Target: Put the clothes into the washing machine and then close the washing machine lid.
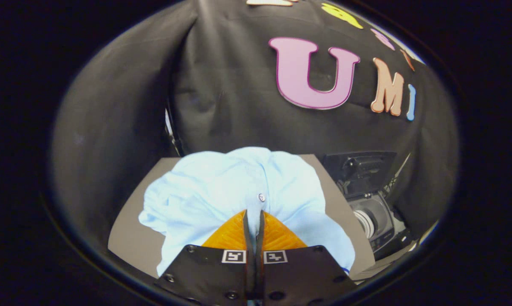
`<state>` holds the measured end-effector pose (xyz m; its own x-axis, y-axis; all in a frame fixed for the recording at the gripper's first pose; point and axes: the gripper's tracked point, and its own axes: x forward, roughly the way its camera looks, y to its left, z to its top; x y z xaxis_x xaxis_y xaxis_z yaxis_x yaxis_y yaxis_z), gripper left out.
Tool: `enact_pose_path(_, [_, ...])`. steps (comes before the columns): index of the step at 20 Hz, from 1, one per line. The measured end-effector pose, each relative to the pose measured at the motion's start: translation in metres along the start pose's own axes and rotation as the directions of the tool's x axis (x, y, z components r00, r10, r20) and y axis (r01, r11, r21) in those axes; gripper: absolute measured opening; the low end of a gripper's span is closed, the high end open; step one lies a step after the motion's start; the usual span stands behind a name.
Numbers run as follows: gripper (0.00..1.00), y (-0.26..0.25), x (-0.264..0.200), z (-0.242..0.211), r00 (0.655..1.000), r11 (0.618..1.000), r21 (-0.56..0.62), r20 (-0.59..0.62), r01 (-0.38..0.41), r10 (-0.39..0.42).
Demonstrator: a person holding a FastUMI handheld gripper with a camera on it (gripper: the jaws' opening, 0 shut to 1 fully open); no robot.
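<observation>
A crumpled light blue shirt [222, 191] with a small button lies bunched on a grey table top [132, 238], just ahead of and under my fingers. My gripper [254, 212] is closed to a narrow slit, and a thin fold of the shirt sits pinched between the fingertips just below the button. To the right of the table stands the small grey washing machine [381, 216]. Its round opening shows, and its dark lid [360, 168] is raised behind it.
Black booth cloth hangs close behind and to the left of the table. A narrow strip of bare table top [343, 212] separates the shirt from the washing machine on the right.
</observation>
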<state>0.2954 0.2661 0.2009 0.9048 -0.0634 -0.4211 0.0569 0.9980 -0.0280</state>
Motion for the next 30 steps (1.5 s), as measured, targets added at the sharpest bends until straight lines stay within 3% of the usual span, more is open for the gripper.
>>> enact_pose_path(4, [0.01, -0.039, -0.023, 0.03, 0.989, 0.998, -0.014, 0.137, 0.055, -0.053])
enact_pose_path(11, [0.01, -0.09, -0.037, 0.059, 0.965, 0.989, -0.069, 0.238, 0.131, -0.111])
enact_pose_path(19, [0.01, -0.17, -0.062, 0.101, 0.9, 0.971, -0.081, 0.399, 0.227, -0.177])
enact_pose_path(24, [0.0, -0.231, -0.057, 0.116, 0.879, 0.953, -0.078, 0.414, 0.294, -0.237])
enact_pose_path(30, [0.0, -0.292, -0.021, 0.092, 0.885, 0.946, -0.029, 0.366, 0.322, -0.289])
